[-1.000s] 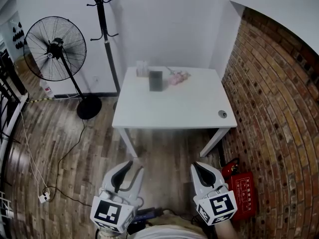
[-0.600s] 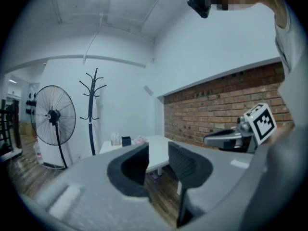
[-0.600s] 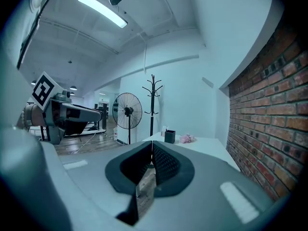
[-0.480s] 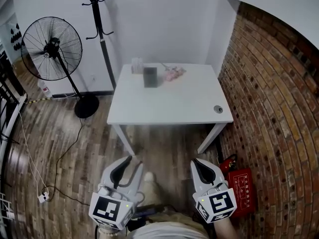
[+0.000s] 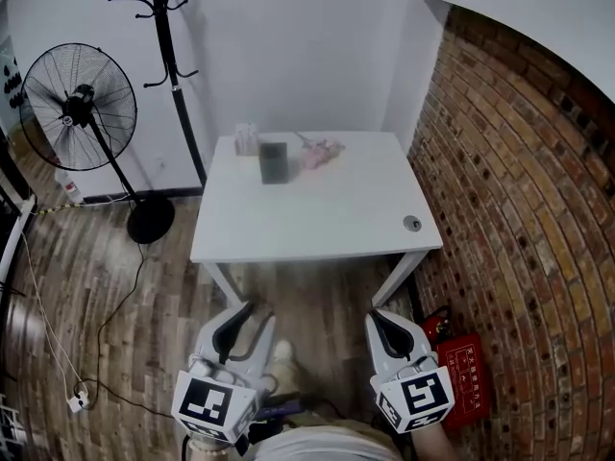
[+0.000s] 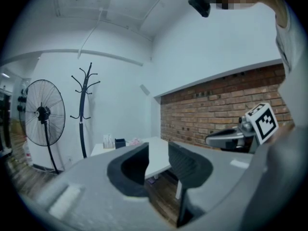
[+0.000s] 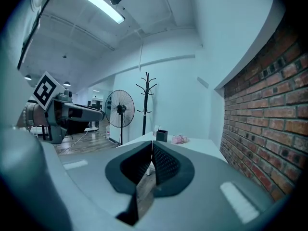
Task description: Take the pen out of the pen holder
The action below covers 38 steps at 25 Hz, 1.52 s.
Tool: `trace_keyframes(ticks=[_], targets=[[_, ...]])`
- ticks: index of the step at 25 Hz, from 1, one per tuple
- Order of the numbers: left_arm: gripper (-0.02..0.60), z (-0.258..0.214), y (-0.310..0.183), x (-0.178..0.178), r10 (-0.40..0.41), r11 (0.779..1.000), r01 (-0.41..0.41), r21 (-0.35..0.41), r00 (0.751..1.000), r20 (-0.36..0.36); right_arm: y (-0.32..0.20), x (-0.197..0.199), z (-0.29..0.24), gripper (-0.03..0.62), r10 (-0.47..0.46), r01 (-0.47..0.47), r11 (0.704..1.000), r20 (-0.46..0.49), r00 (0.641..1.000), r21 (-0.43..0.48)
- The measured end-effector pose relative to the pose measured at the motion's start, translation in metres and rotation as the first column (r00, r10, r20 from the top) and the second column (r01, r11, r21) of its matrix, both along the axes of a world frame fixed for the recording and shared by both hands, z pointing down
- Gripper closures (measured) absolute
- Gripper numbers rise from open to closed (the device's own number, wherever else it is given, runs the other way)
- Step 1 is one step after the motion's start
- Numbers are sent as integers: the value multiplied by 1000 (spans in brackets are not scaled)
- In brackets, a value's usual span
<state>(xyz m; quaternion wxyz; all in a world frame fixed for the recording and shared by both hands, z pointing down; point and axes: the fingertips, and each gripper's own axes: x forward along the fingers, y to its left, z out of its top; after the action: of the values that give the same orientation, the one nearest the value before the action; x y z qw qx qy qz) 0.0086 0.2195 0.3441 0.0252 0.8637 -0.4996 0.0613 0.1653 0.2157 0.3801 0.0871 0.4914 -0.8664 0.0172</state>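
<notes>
The dark, box-shaped pen holder (image 5: 273, 162) stands near the far edge of the white table (image 5: 317, 219); it is small in the left gripper view (image 6: 120, 143) and the right gripper view (image 7: 161, 135). At this distance I cannot make out a pen in it. Both grippers hang low over the wooden floor, well short of the table. My left gripper (image 5: 255, 313) is open, with an empty gap between its jaws (image 6: 158, 148). The jaws of my right gripper (image 5: 381, 317) meet at the tips with nothing in them (image 7: 152, 144).
A small white box (image 5: 246, 139) and a pink object (image 5: 320, 154) flank the holder. A standing fan (image 5: 77, 109) and coat stand (image 5: 168, 56) are to the left. A brick wall (image 5: 519, 181) and red fire extinguisher (image 5: 461, 368) are on the right. Cables (image 5: 58, 334) cross the floor.
The person has stepped toward the table, which now sits closer and further left in the head view. Both grippers came forward along with them; their jaws look unchanged.
</notes>
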Motion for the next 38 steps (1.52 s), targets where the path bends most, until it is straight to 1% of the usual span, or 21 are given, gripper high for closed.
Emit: trace_keyframes(ticks=[5, 11, 20, 26, 28, 32, 38], targets=[[468, 1, -44, -11, 20, 1000, -20, 0, 1000, 1, -41, -13, 1, 589, 10, -10, 1000, -6, 1000, -3], [468, -4, -103, -32, 37, 999, -37, -11, 999, 11, -98, -36, -6, 589, 19, -19, 1000, -4, 1000, -11], [468, -5, -178, -60, 58, 998, -58, -32, 998, 8, -170, -65, -8, 589, 32, -33, 999, -14, 999, -42], [468, -5, -226, -83, 47, 997, -46, -54, 999, 21, -217, -87, -14, 589, 34, -35, 998, -25, 999, -47], [468, -4, -241, -89, 53, 997, -51, -58, 998, 18, -232, -93, -16, 589, 38, -39, 998, -28, 999, -45], [468, -3, -267, -98, 81, 996, -81, -43, 997, -2, -258, -105, -18, 589, 48, -49, 998, -32, 998, -38], [468, 8, -291, -105, 90, 994, -91, -60, 996, -17, -279, -111, -11, 589, 61, -63, 996, -42, 997, -56]])
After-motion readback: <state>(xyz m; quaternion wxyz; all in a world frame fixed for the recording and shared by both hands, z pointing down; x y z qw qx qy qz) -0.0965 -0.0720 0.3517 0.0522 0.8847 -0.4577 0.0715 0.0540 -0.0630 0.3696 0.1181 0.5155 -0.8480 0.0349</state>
